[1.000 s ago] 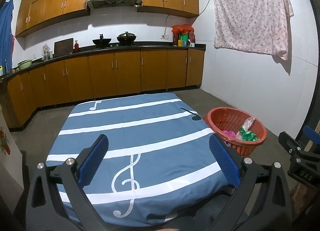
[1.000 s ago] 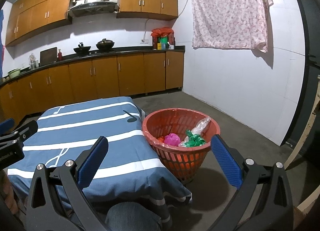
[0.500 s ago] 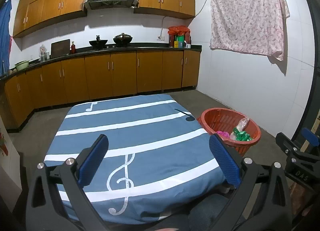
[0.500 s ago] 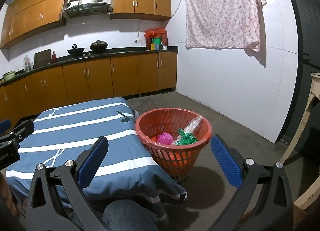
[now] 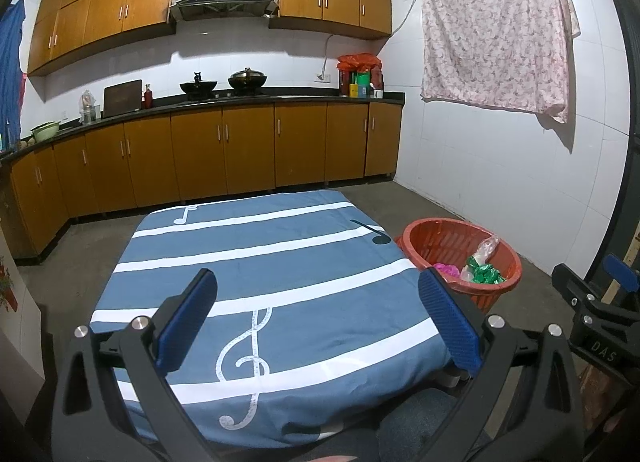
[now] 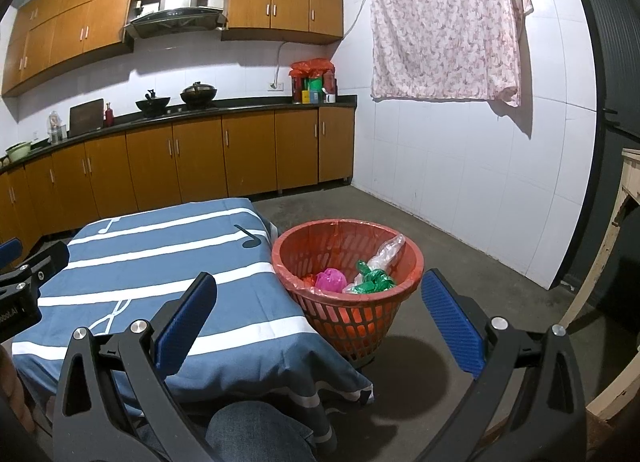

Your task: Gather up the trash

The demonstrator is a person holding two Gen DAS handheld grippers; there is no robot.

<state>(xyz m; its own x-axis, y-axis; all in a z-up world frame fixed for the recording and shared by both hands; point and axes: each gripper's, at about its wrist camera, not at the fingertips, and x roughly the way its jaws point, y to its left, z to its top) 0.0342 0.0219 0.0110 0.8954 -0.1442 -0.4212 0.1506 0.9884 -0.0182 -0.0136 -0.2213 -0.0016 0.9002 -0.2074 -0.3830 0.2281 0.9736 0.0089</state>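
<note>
The left gripper (image 5: 318, 318) stands wide open, nothing between its ribbed blue pads (image 5: 188, 318), and it hovers above the near edge of the counter (image 5: 260, 262). This counter is covered with a smooth blue cloth (image 5: 280, 286) that has white stripes, a white treble clef and dark music notes. The right gripper (image 6: 320, 320) is also spread open and empty – its blue pads (image 6: 450, 320) frame the basket (image 6: 348, 314) and the grey concrete floor (image 6: 460, 262).

The basket is round, of red plastic with a slotted wall, narrower at the bottom, and it stands on the floor just beside the right corner of the counter. Inside it lies the trash: a pink crumpled ball (image 6: 331, 279), a shiny green wrapper (image 6: 374, 280) and a clear crinkled plastic bag (image 6: 386, 250) that leans on the far wall of the basket.

Behind – wooden cabinets (image 5: 224, 154) with a dark worktop and two black pots (image 5: 222, 84). A pale flowered sheet (image 6: 444, 22) hangs on the white tiled wall
</note>
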